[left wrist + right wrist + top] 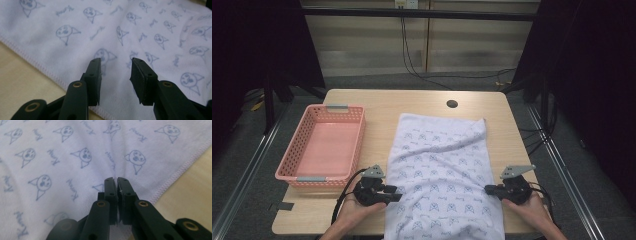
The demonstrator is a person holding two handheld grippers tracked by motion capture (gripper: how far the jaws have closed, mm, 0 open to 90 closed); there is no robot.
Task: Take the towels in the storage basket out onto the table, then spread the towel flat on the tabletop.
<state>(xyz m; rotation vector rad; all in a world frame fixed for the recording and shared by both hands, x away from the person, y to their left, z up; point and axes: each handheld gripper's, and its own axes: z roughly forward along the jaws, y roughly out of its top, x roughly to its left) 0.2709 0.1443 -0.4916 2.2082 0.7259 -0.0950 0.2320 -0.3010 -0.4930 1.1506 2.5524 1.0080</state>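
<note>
Black jaws of the right gripper [117, 181] are pinched on the towel [439, 170] while the left gripper [116, 65] gapes, so a lopsided, bunched lift is risked.

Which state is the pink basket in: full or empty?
Empty: the pink basket shows its bare floor in the high view, beside the towel.

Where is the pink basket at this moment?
In the high view, the pink basket sits on the table's left side, beside the patterned towel and beyond the left gripper.

The towel [75, 157] bears small blue script words; too blurred to read.
</note>
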